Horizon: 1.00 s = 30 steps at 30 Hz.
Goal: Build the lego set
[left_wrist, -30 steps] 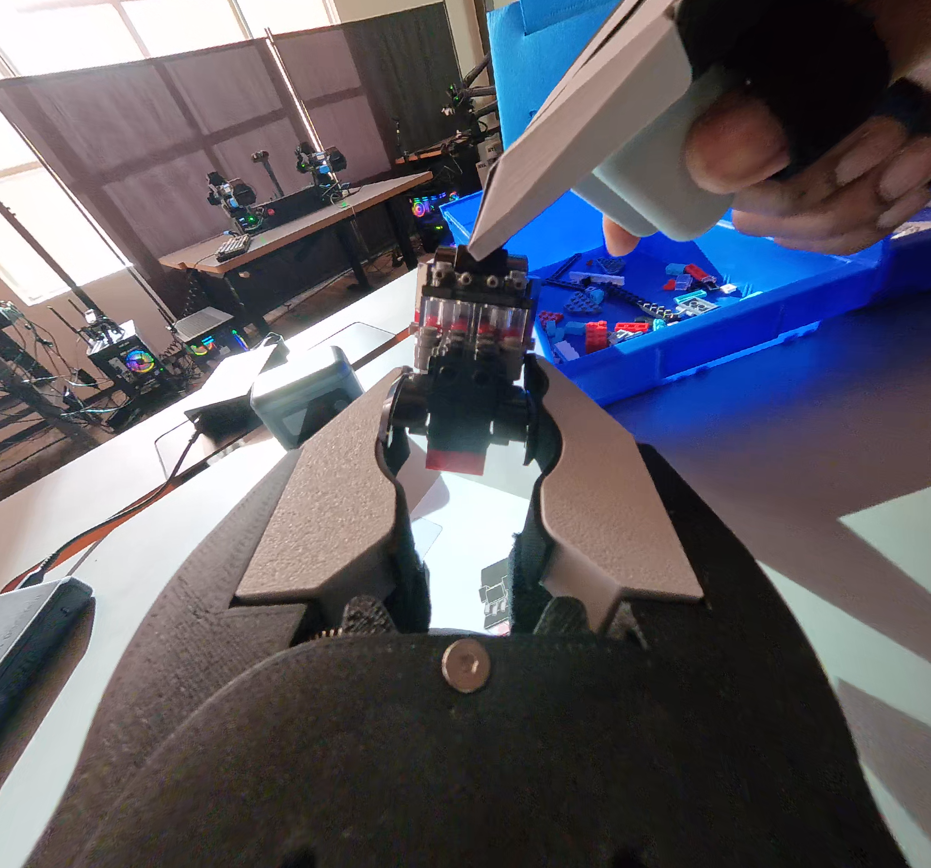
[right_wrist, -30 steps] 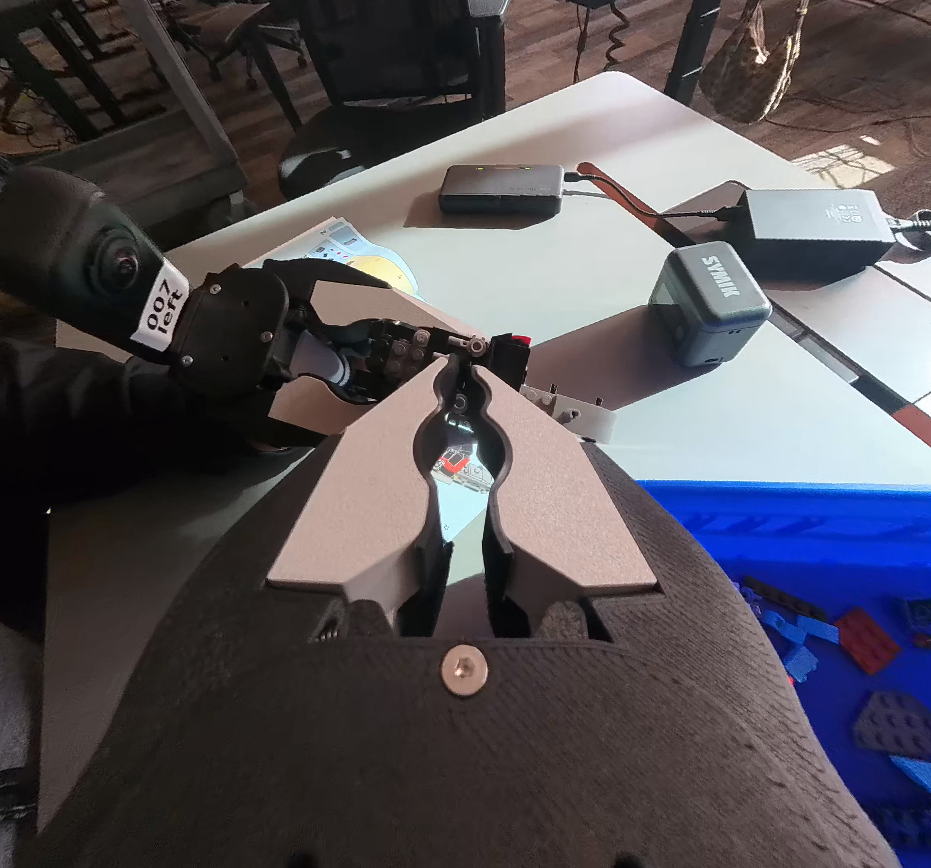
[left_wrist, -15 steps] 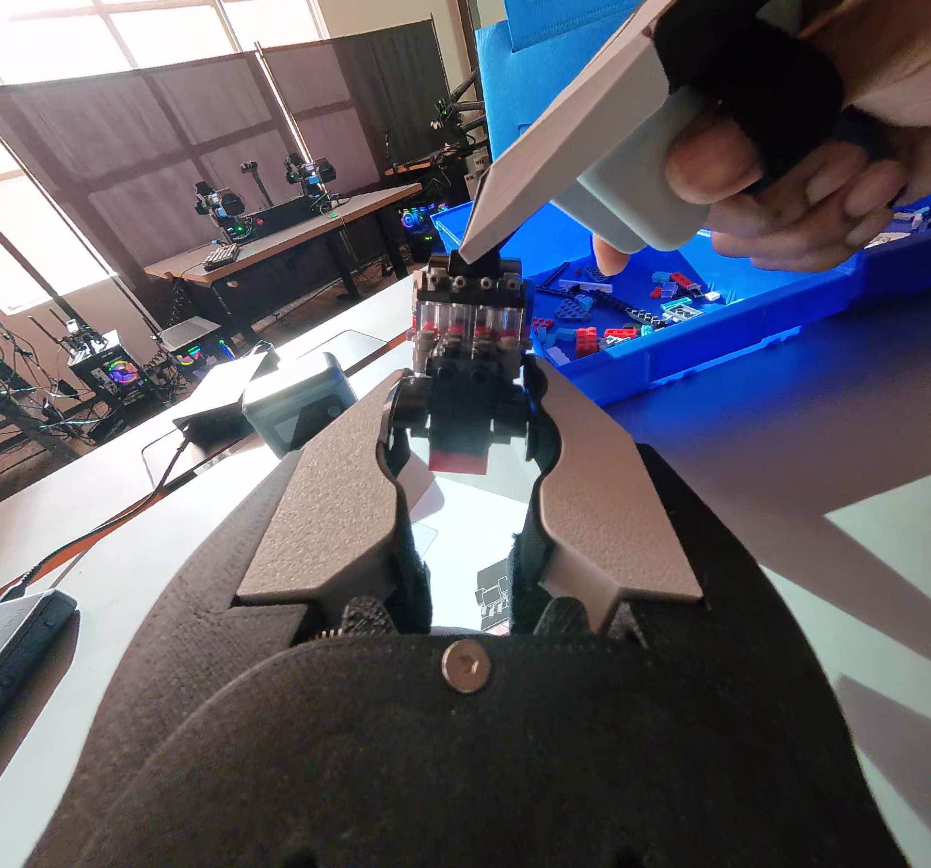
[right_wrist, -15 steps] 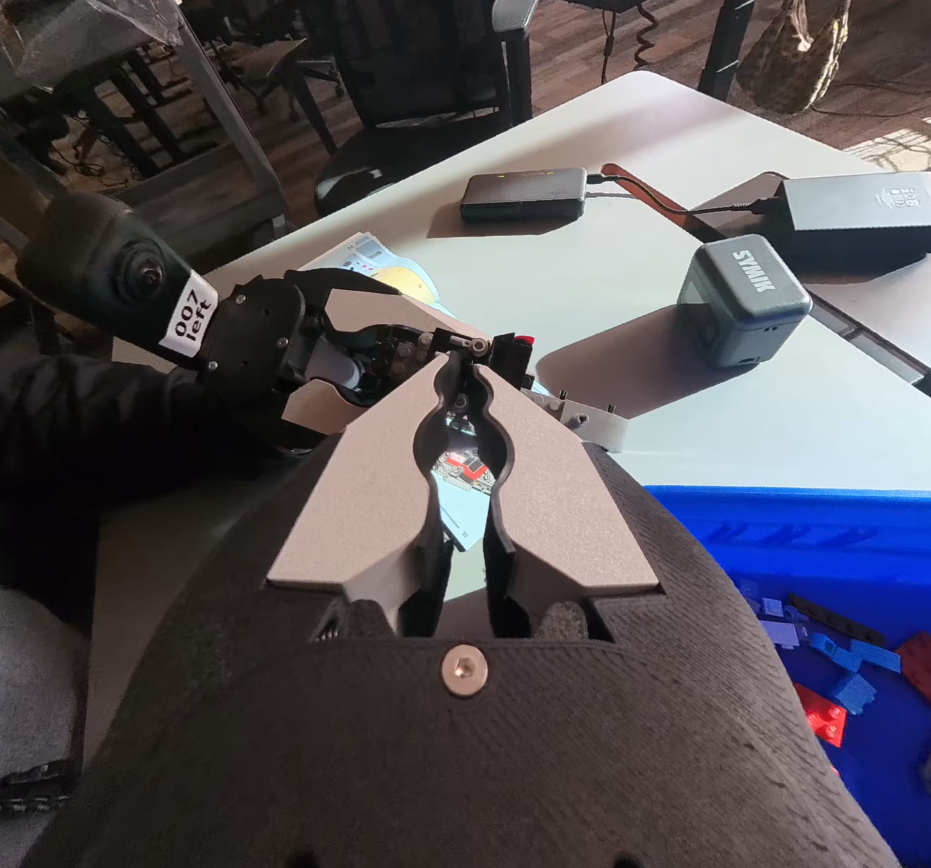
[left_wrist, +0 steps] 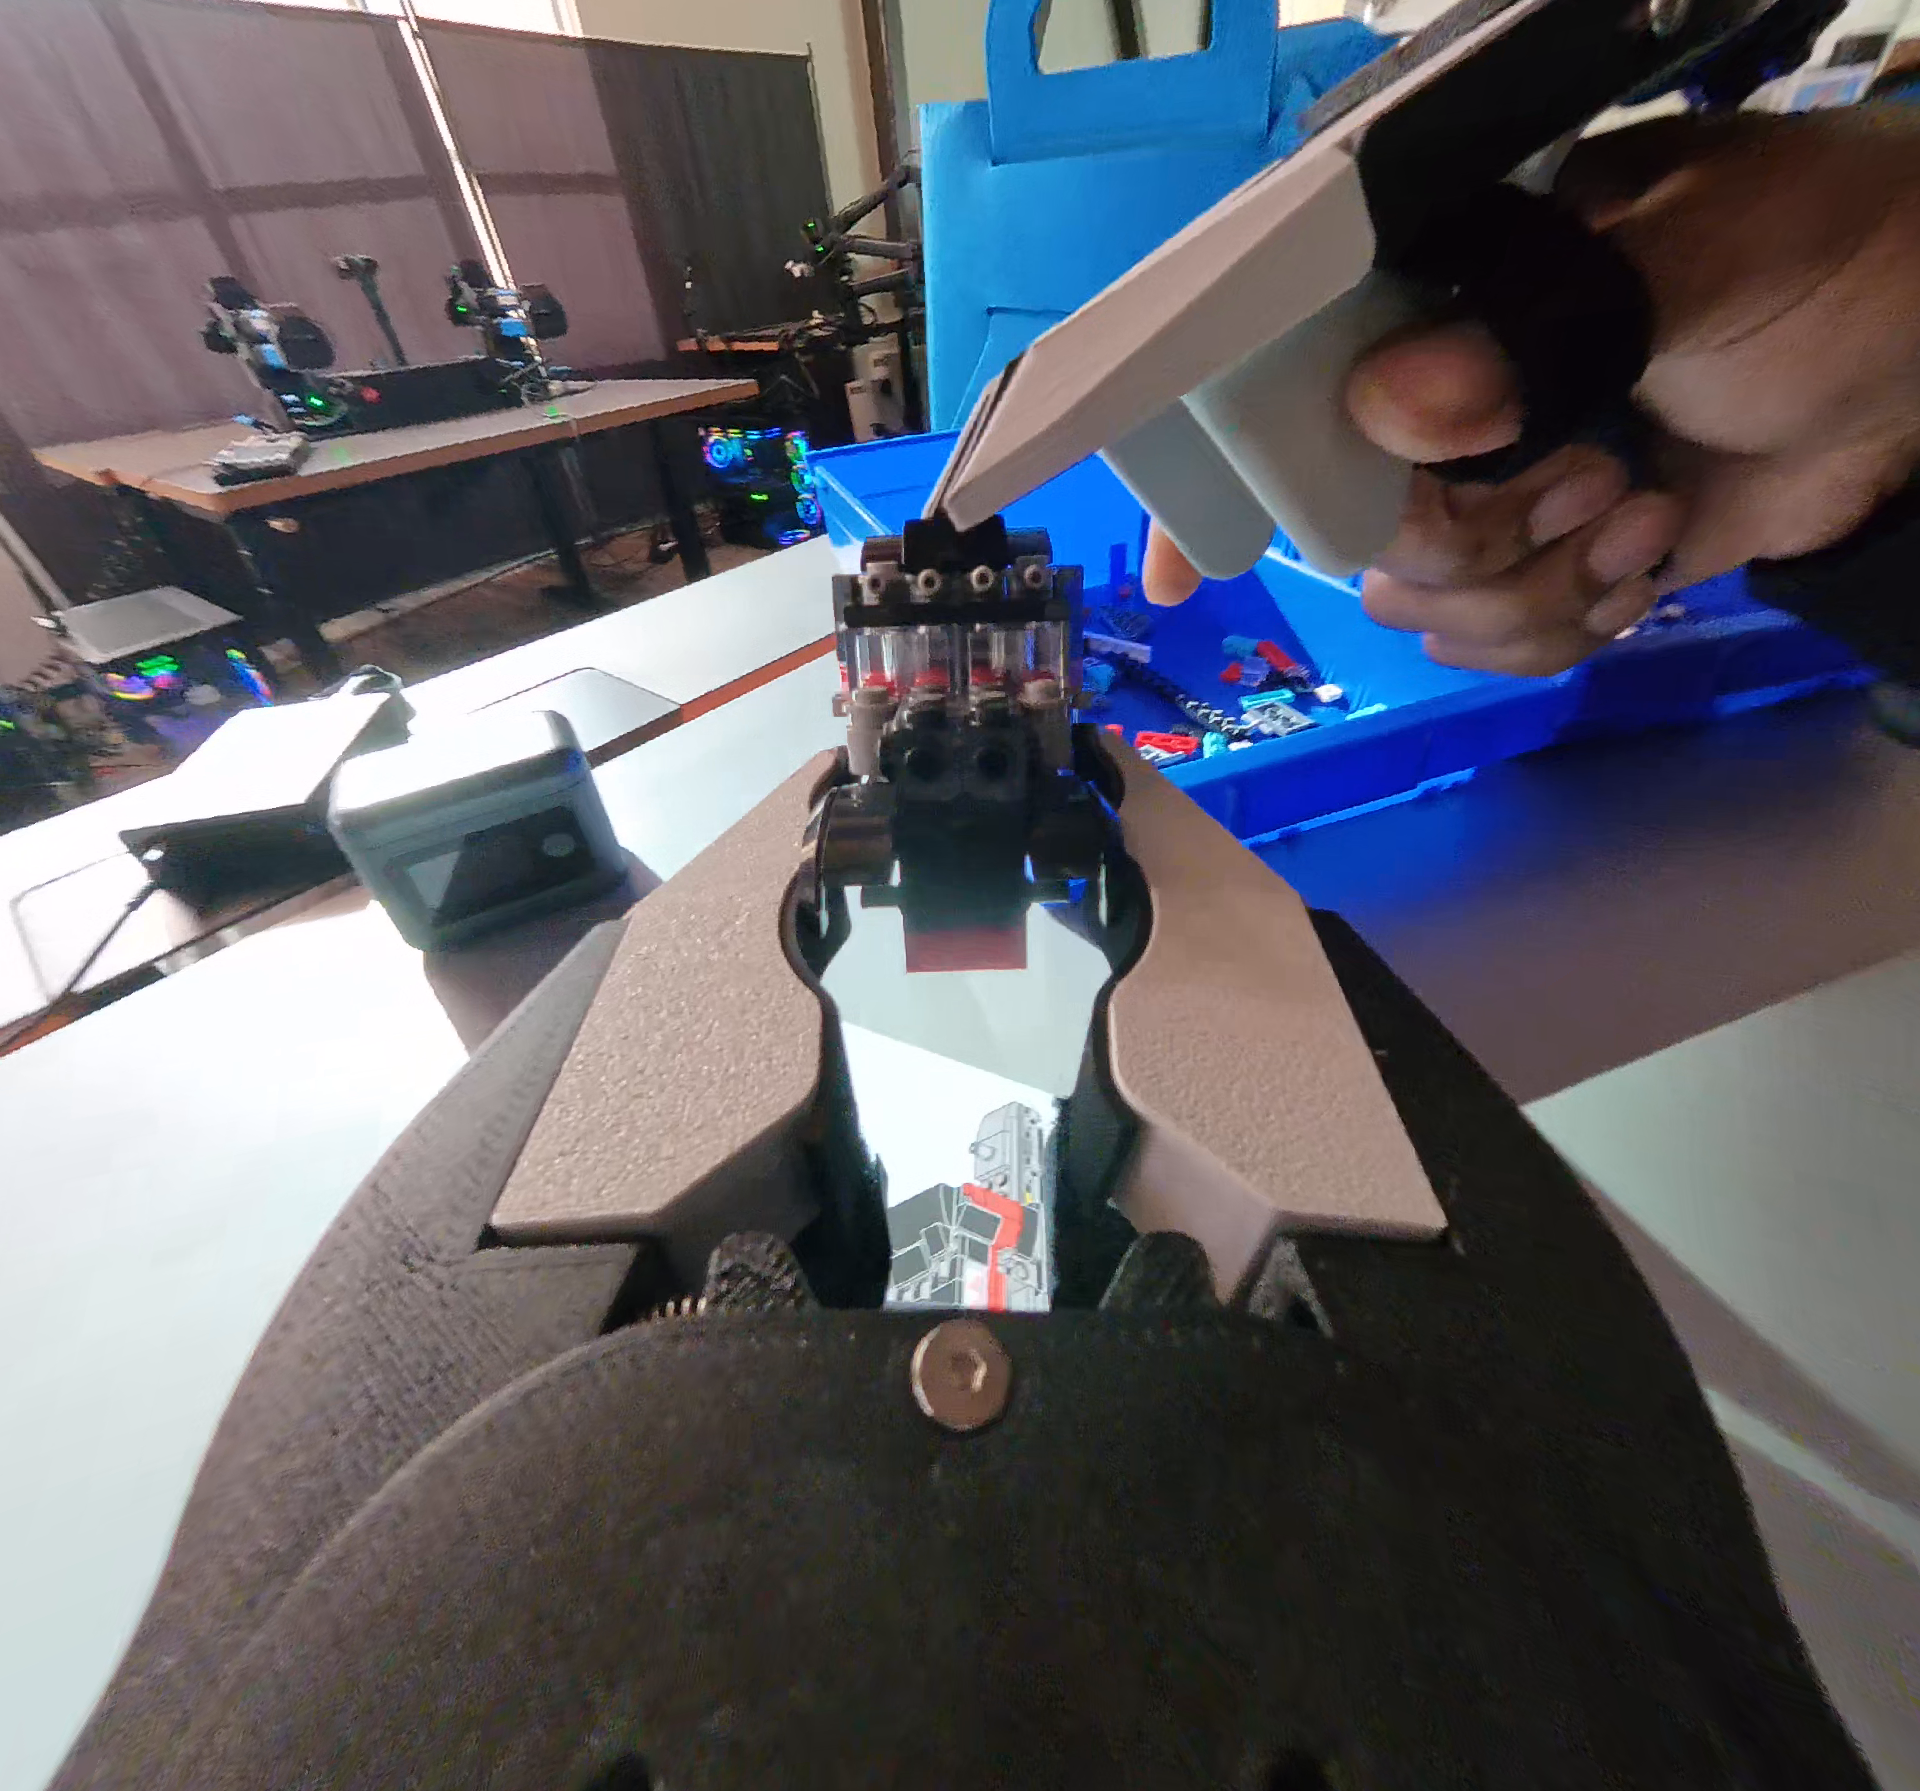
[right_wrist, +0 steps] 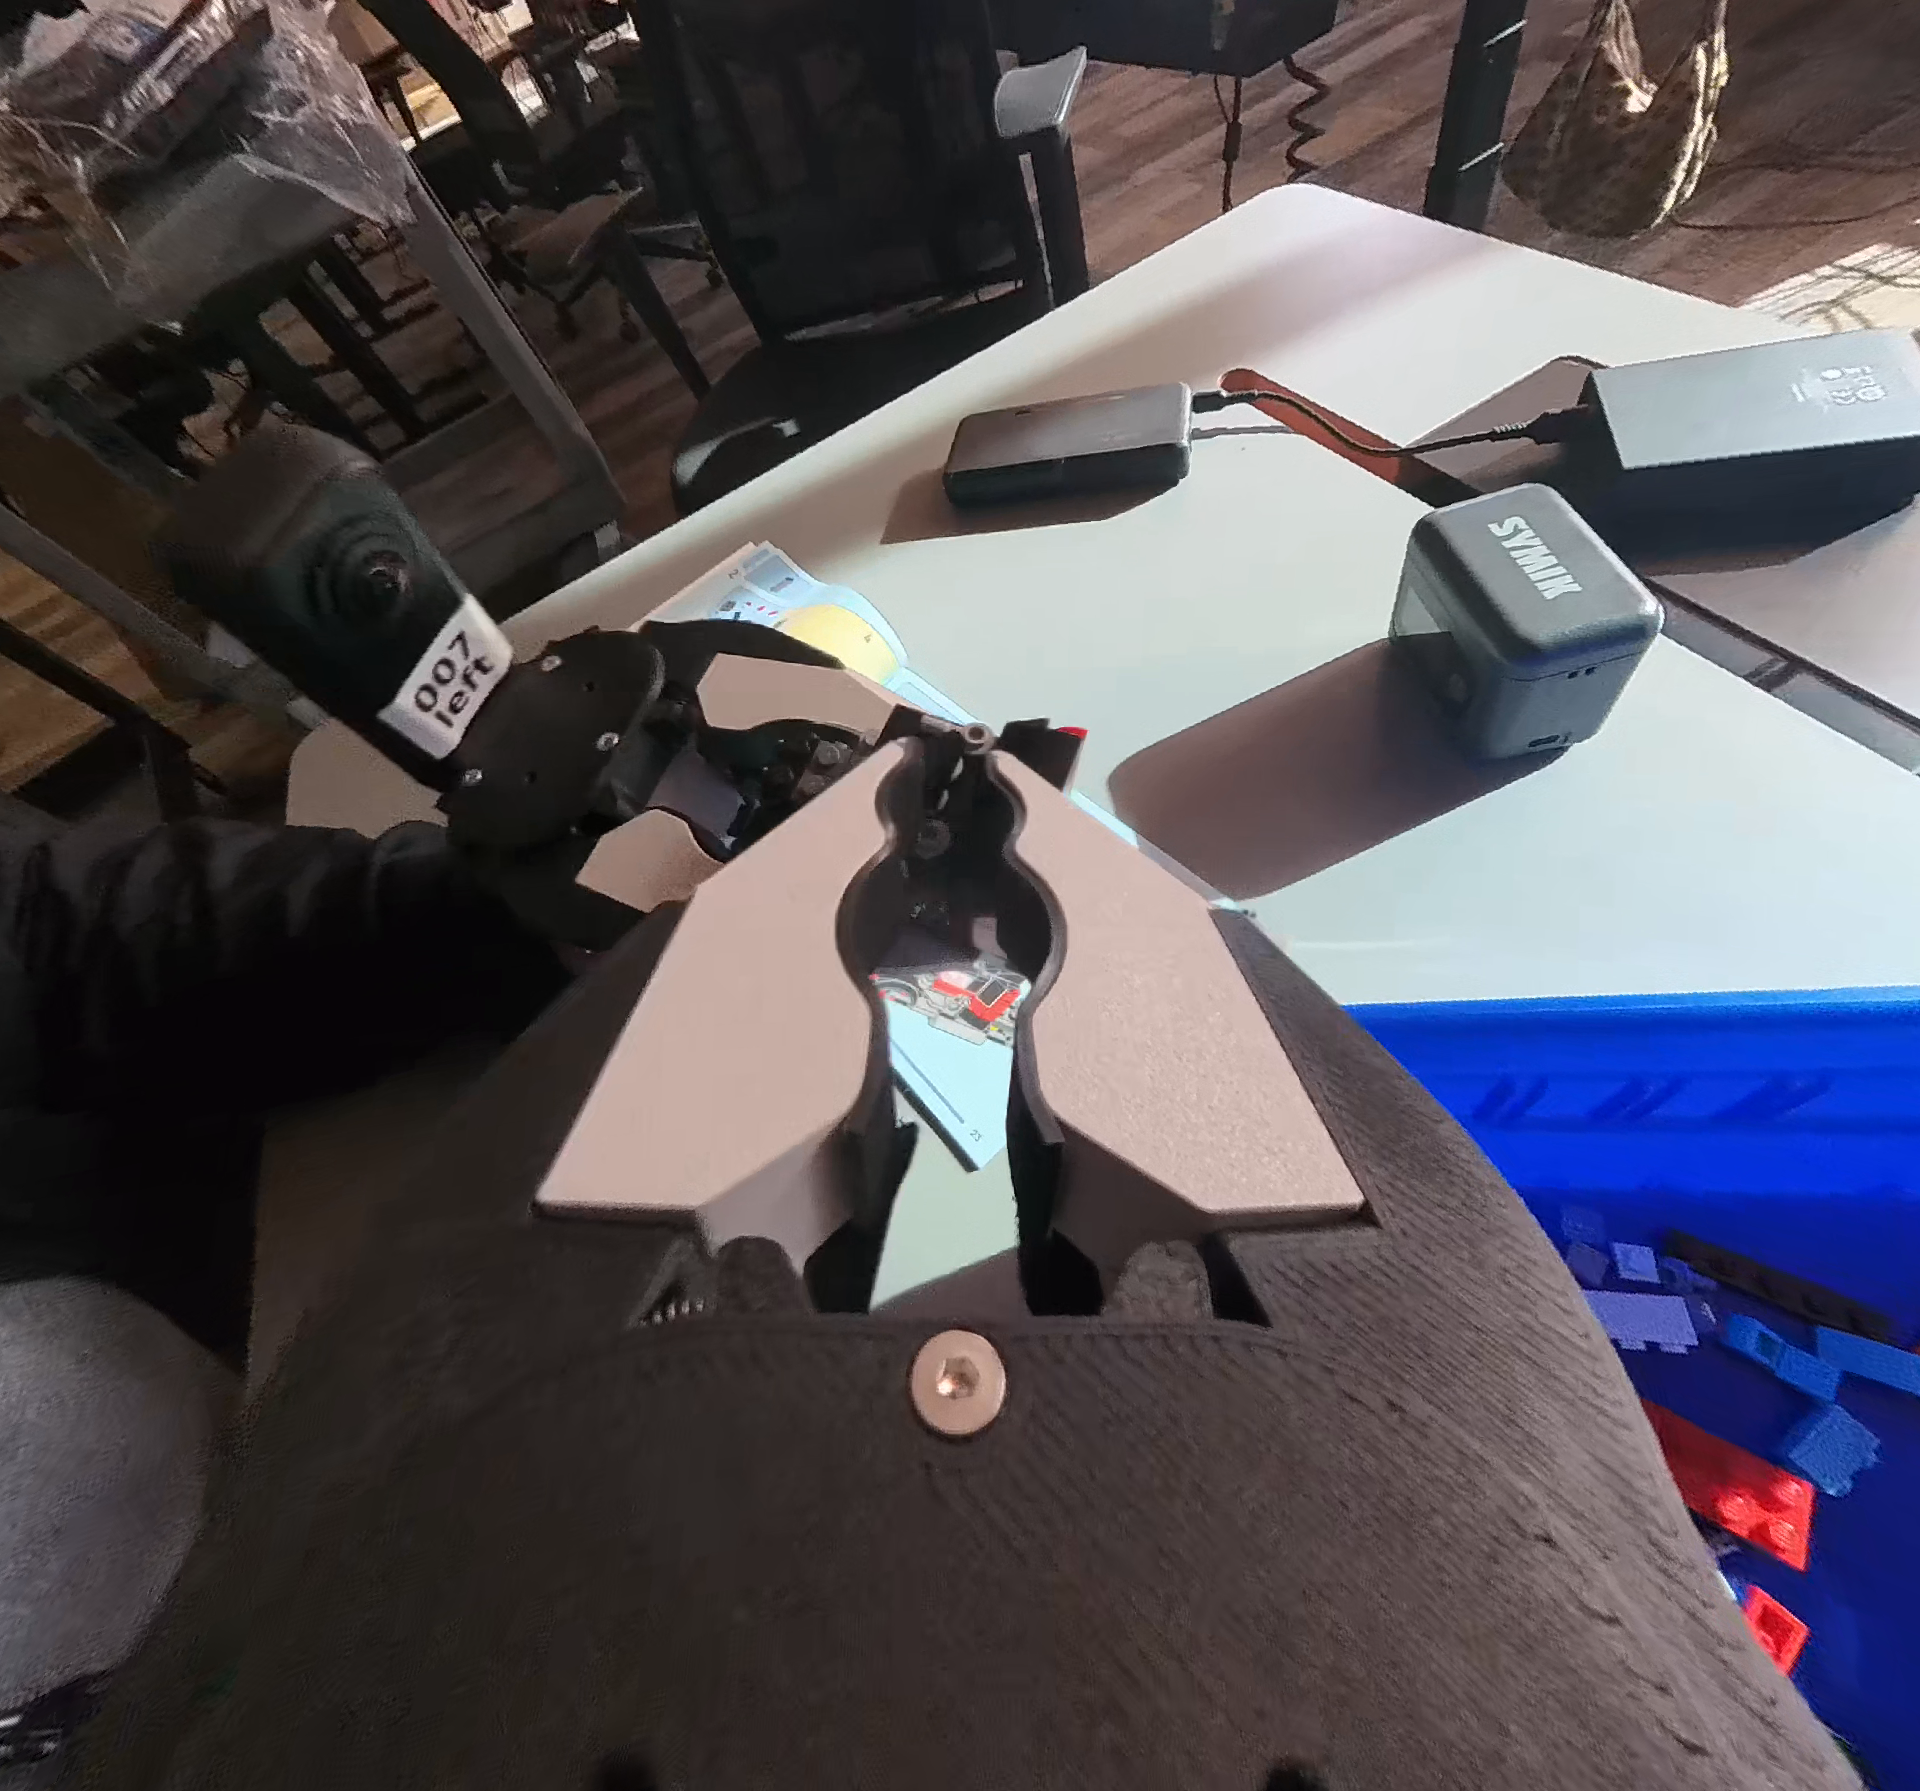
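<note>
Left gripper (left_wrist: 961, 806): its 2 fingers are clamping the lower black part of the lego model (left_wrist: 956, 702), holding it above the white table (left_wrist: 208, 1170)
Right gripper (right_wrist: 961, 754): its fingers are pressed together on a small black piece (left_wrist: 954, 541), which is touching the model's top
Instruction booklet (right_wrist: 956, 1066): lying open on the table under both grippers
Blue tray (left_wrist: 1455, 765): sitting beyond the model; holding loose bricks (left_wrist: 1247, 702)
Grey box (left_wrist: 473, 827): resting on the table, left of the model
</note>
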{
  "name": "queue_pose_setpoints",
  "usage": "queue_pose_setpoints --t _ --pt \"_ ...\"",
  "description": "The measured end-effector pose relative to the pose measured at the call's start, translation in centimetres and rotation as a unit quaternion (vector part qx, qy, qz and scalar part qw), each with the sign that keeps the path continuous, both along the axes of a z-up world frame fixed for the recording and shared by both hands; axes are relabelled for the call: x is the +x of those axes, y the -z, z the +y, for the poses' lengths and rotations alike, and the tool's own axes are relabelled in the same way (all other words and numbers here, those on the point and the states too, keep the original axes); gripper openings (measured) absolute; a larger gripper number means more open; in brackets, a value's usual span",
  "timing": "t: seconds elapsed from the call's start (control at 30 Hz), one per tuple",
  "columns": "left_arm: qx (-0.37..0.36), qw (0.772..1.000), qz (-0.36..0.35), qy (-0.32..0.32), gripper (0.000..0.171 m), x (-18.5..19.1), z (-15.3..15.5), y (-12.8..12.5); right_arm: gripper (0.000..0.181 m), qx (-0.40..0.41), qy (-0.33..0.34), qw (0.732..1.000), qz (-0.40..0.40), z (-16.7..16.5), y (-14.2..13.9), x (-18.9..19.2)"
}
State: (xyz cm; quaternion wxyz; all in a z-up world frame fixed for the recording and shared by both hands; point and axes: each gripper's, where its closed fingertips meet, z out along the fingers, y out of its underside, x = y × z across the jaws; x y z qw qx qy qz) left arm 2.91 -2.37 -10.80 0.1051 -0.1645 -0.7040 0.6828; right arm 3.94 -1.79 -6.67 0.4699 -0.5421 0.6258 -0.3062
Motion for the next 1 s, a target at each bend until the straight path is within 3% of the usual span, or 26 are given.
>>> queue_pose_setpoints --t 0.3,0.57,0.73,1.0 --pt "0.014 0.981 0.158 0.111 0.043 -0.5 0.9 -1.4 0.032 -0.012 -0.026 0.998 -0.064 -0.7 -2.8 -0.8" --pt "0.039 0.917 0.292 0.268 0.044 -1.9 3.0 -3.0 0.052 -0.169 -0.114 0.972 -0.116 0.4 -3.8 -2.5" --pt "0.056 0.879 0.323 0.346 0.044 -2.9 4.6 -3.6 0.061 -0.238 -0.165 0.949 -0.122 1.6 -2.9 -3.3" --pt "0.103 0.818 0.345 0.449 0.044 -4.6 7.2 -3.7 0.062 -0.27 -0.245 0.915 -0.174 4.7 -2.9 -4.7"
